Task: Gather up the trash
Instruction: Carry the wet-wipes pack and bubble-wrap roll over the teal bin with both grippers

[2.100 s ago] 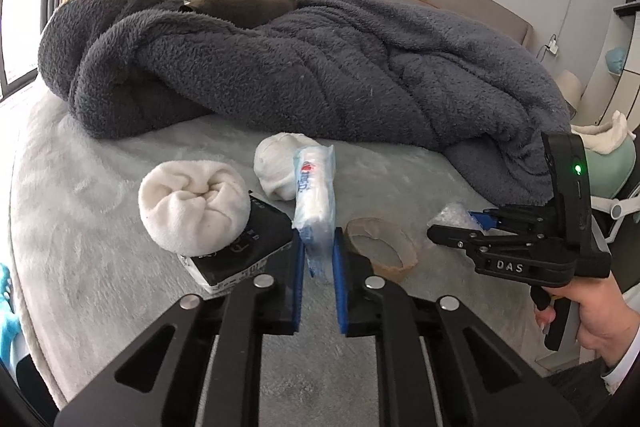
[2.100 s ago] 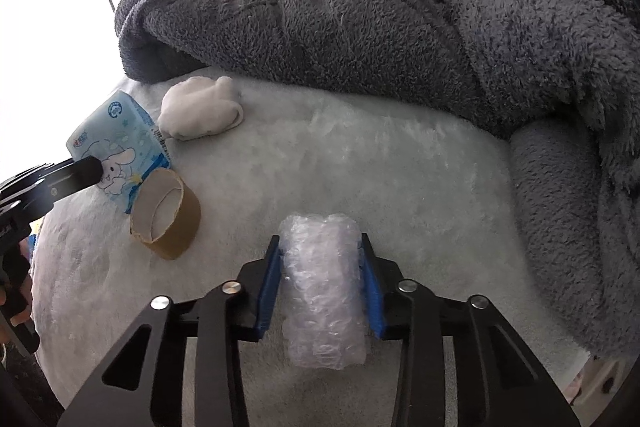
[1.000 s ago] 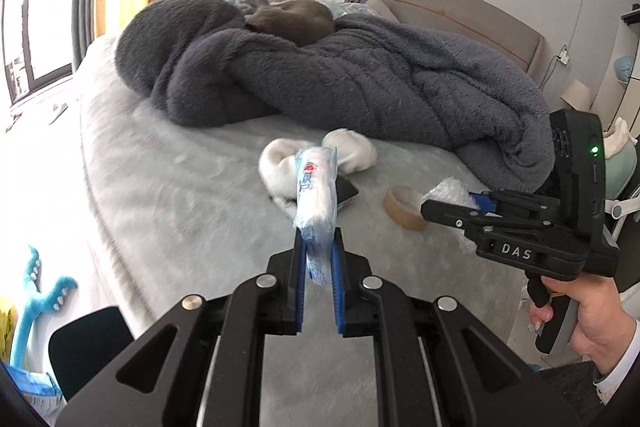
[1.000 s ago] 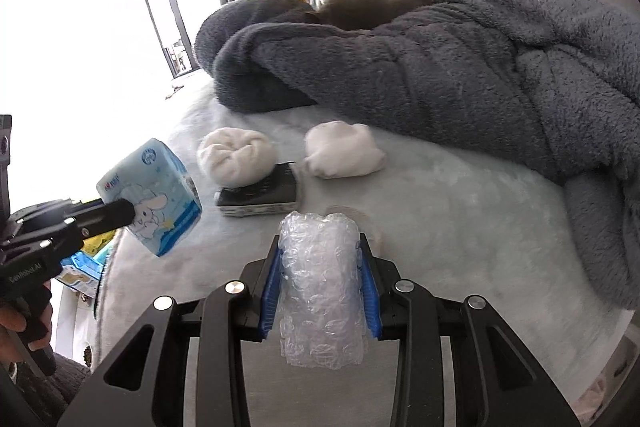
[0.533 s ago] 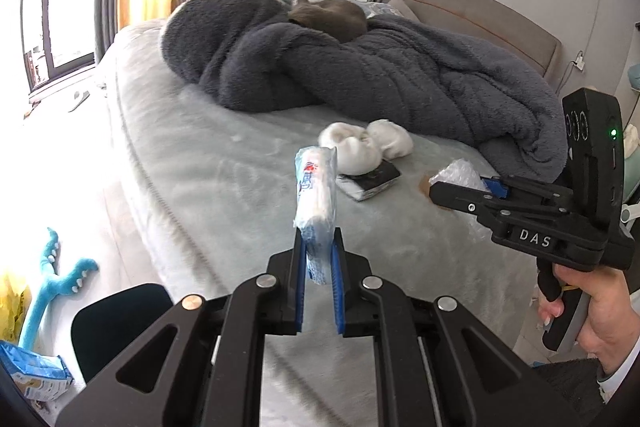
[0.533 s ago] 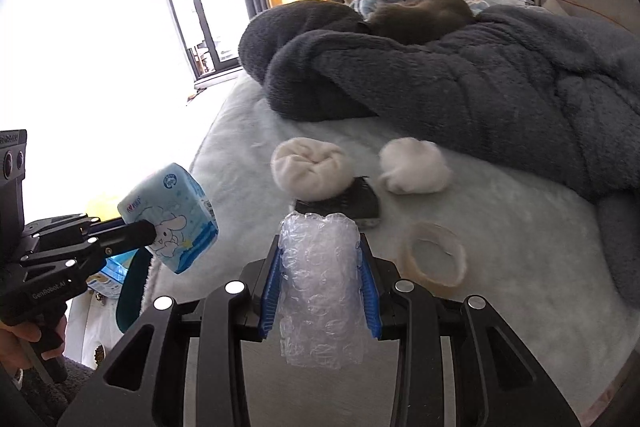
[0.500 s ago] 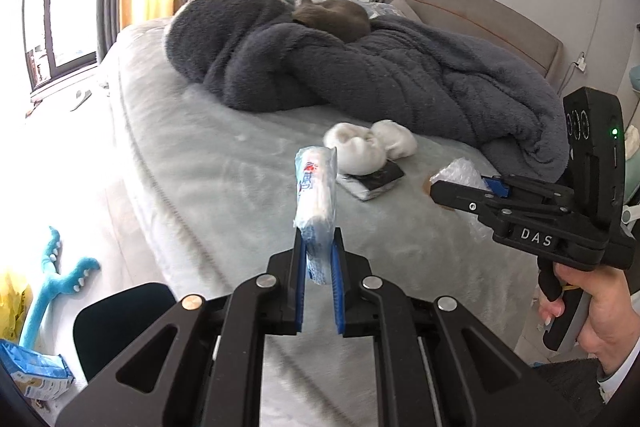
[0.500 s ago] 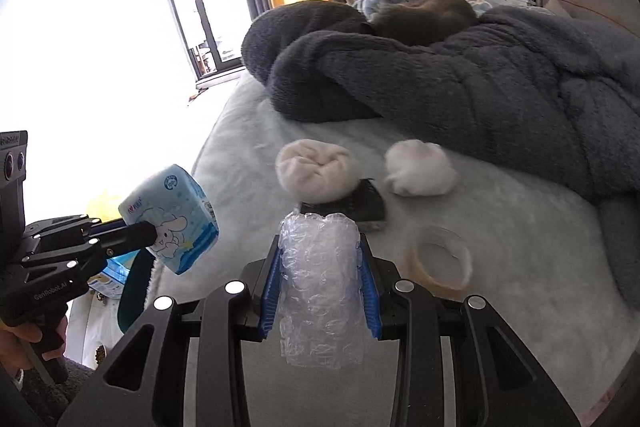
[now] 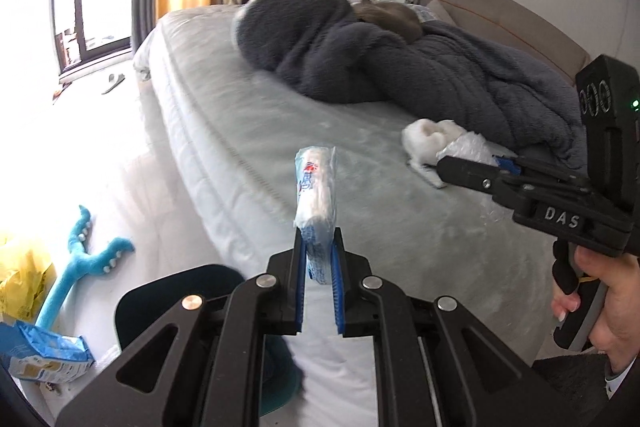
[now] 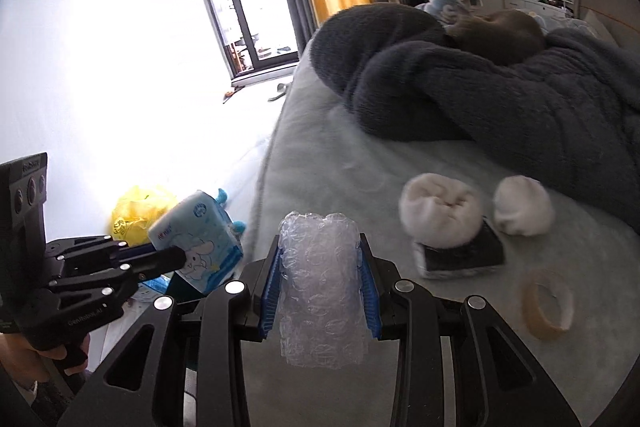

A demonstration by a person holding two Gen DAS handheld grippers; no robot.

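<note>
My left gripper [image 9: 318,279] is shut on a blue tissue pack [image 9: 316,195] and holds it in the air beside the bed's edge; the pack also shows in the right wrist view [image 10: 198,241]. My right gripper [image 10: 320,287] is shut on a roll of bubble wrap [image 10: 320,283] above the bed; the roll also shows in the left wrist view [image 9: 466,149]. A dark teal bin [image 9: 168,291] stands on the floor below my left gripper.
On the bed [image 9: 280,131] lie two white sock balls [image 10: 440,211], a black box [image 10: 460,255], a tape ring [image 10: 548,303] and a grey blanket [image 10: 500,99]. On the floor are a blue toy [image 9: 80,259], a yellow bag [image 10: 136,211] and a blue packet [image 9: 44,355].
Both grippers have drawn back from the bed and swung left toward the floor, each still holding its item. The dark bin has come further into view under the left gripper.
</note>
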